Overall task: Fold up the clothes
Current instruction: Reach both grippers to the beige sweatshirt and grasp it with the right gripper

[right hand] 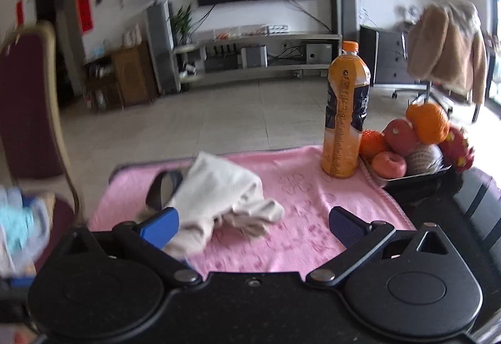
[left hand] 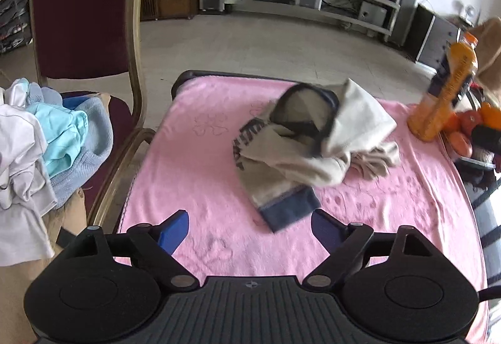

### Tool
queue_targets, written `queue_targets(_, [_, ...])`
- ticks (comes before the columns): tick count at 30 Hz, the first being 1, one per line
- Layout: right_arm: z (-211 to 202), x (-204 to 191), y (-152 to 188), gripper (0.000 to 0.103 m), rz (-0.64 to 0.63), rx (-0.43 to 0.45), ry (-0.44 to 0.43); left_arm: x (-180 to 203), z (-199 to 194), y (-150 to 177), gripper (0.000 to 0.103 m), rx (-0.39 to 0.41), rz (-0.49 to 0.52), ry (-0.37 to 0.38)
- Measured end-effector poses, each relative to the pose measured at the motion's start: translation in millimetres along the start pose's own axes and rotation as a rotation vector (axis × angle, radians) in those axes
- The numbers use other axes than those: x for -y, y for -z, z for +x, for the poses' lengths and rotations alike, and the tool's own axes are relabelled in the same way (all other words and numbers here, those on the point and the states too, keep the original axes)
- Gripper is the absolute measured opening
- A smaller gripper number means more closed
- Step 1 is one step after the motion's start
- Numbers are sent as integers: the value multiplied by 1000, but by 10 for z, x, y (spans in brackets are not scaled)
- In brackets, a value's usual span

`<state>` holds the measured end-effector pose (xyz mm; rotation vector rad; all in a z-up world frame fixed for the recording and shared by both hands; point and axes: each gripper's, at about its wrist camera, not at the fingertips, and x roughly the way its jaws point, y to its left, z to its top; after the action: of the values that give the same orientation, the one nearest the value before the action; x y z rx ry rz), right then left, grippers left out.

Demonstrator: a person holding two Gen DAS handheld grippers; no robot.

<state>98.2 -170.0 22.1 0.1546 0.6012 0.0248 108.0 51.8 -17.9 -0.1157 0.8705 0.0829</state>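
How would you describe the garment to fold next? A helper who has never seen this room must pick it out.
Find the pink towel covering the table. The crumpled cream sweatshirt lies in a heap on it, left of the orange drink bottle. Its navy trim and dark lettering set it apart from the white and light blue clothes pile on the chair.

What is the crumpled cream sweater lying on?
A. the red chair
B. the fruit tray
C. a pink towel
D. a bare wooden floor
C: the cream sweater sits bunched up in the middle of the pink towel that covers the table, apart from the orange drink bottle and both open grippers.
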Motion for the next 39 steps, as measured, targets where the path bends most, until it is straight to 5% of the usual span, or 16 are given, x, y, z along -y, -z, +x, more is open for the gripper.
queue_targets(12, [1058,46,-121,98,171,-246,-173,-187,498,-299,81,30,-16,19])
queue_targets(15, [1262,36,-39,66,270,-328,-237,-269,560,-315,66,37,-36,-10])
queue_targets(17, [1394,51,34,40,347,-369,-271,-336,612,-310,66,25,-46,-10])
queue_targets(20, [1577,84,150,38,470,-413,-312,-402,660,-306,67,15,-58,-16])
queue_targets(27, [1792,123,266,53,742,-350,-297,-457,686,-267,67,8,-69,-11])
queue_targets(29, [1847,157,297,44,798,-337,-296,-474,665,-246,67,2,-72,-5])
queue_targets(31, [1851,204,312,8,841,-314,-294,-491,614,-220,66,3,-74,3])
queue_targets(39, [858,766,-28,6,731,-142,-305,-462,144,-1,65,72,-25,83])
